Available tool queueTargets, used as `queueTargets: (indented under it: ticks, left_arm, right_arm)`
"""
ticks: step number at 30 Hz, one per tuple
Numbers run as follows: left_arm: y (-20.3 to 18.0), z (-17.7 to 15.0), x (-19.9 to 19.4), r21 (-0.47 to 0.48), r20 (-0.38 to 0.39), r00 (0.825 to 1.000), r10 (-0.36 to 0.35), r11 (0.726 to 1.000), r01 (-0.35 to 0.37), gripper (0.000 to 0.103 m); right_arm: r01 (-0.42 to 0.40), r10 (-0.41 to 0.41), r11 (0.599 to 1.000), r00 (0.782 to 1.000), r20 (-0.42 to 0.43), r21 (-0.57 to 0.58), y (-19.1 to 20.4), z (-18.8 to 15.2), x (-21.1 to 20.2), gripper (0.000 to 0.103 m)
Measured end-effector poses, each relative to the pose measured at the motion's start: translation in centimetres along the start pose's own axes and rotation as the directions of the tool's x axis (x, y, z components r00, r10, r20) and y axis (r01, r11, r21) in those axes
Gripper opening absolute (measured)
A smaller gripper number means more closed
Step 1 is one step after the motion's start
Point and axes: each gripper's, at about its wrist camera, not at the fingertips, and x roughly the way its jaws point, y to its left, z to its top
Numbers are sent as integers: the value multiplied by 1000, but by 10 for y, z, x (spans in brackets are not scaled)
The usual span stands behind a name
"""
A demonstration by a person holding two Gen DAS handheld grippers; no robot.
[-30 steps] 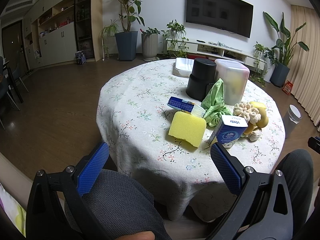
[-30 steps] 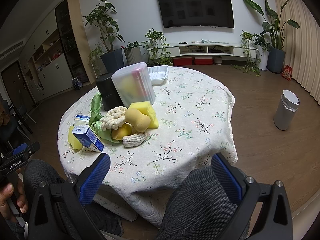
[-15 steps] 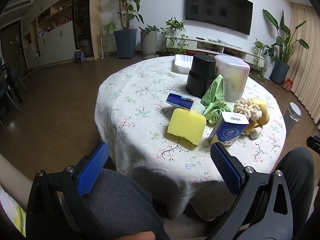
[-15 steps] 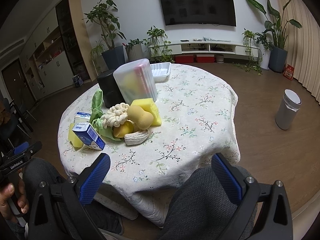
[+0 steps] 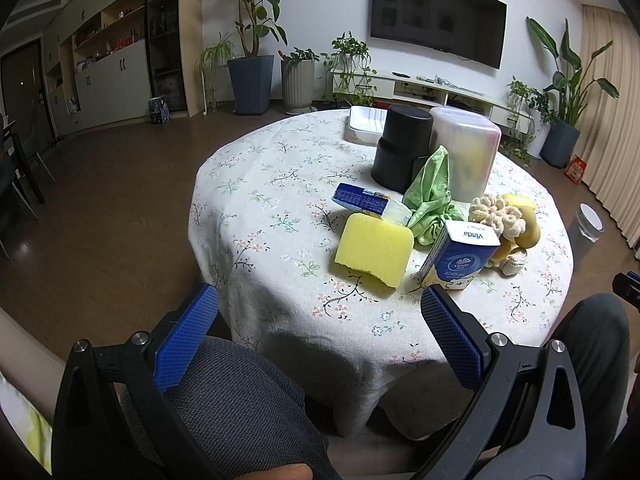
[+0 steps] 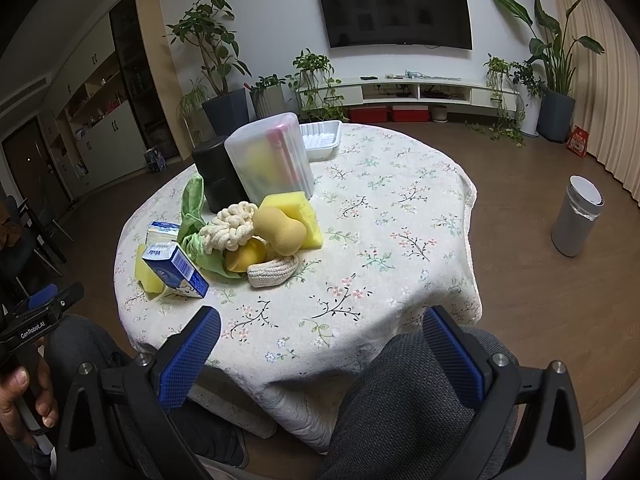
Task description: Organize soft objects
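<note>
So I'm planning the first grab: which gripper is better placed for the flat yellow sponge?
Left, probably. The left gripper is open and faces the flat yellow sponge; from the right gripper, the tissue pack blocks it.

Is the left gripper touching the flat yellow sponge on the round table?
Apart. The left wrist view shows the open left gripper short of the table edge, with bare floral cloth between it and the flat yellow sponge.

On the worktop, the sponge lies left of the tissue pack, with the cloth behind them and the canister and lidded box farther back.
</note>
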Motion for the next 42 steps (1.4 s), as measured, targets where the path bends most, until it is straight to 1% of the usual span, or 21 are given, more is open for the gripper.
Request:
queueTargets:
  ticks: [13,19,23,34,38,40,42]
  left_arm:
    - [-1,0,1,0,-3,1000,-2,1000,2,103]
    - [-7,-4,6,13,-19,999,-27,1000,27,103]
    - [-11,-4,8,23,-23,999,-28,999,28,103]
    - [-6,-2,13,10,-40,999,-31,999,31,103]
    - [-9,4,19,24,-63,997,-55,998,56,103]
    - [-12,11,29,37,-89,995,-53,998,56,103]
    - [-13,17,41,40,-118,992,-46,998,51,103]
  right_arm:
    - [1,-1,1000,1000,-1,0,0,1,0,103]
    - [0,0,1000,1000,-4,-5,2,0,3,103]
    - [-3,3,1000,1000,-8,-11,5,-1,5,103]
    - [-2,2,1000,1000,-29,-11,6,0,13,103]
    - [-5,4,1000,999,-35,-23,10,2,15,103]
    - [-15,14,999,999,-34,-41,17,6,19,103]
    - [-43,41,997,998,-37,-60,28,10,25,103]
